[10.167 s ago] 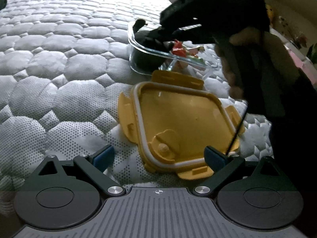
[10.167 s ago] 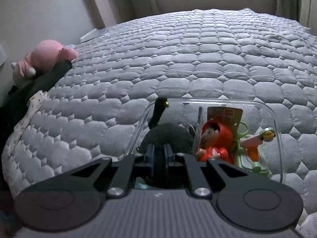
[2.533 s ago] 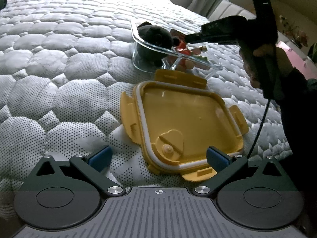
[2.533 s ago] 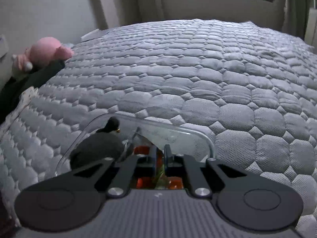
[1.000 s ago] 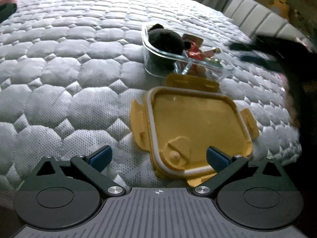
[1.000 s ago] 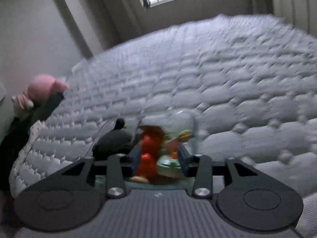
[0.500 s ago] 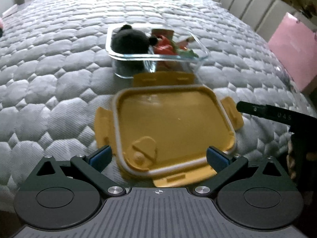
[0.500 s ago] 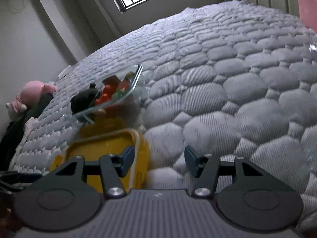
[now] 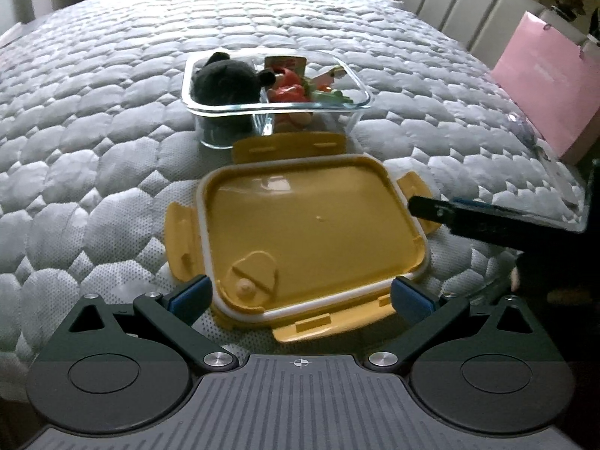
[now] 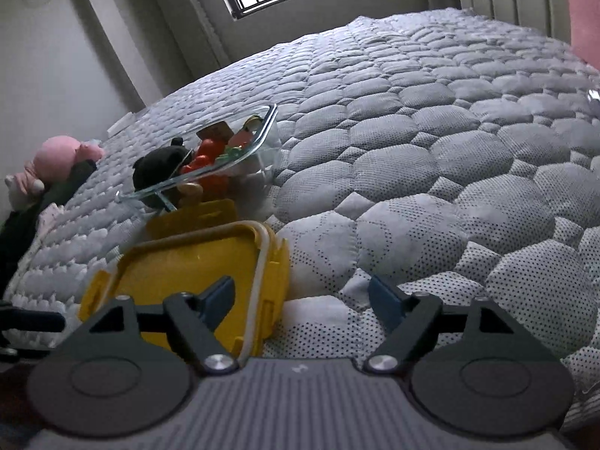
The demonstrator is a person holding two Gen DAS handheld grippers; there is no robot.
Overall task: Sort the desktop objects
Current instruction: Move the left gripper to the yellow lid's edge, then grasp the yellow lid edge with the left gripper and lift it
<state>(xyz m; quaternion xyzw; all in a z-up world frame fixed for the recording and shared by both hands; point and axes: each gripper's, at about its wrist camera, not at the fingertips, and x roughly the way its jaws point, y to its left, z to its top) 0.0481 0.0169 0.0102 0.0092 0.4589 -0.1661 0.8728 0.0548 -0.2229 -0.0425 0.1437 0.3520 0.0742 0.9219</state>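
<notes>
I see one glass container (image 9: pixel 277 107) of toys on the bed (image 9: pixel 93 120), one yellow lid (image 9: pixel 307 232) before it. My left tool (image 9: pixel 300 298) is spread, empty; my right tool (image 10: pixel 300 300) is opening, straddling the lid's edge.

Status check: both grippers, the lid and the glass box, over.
Left gripper open, empty. Right gripper jaws opening, nothing between them. Yellow lid upside down on the bed, glass box behind it uncovered, toys inside. Nothing blocking.
</notes>
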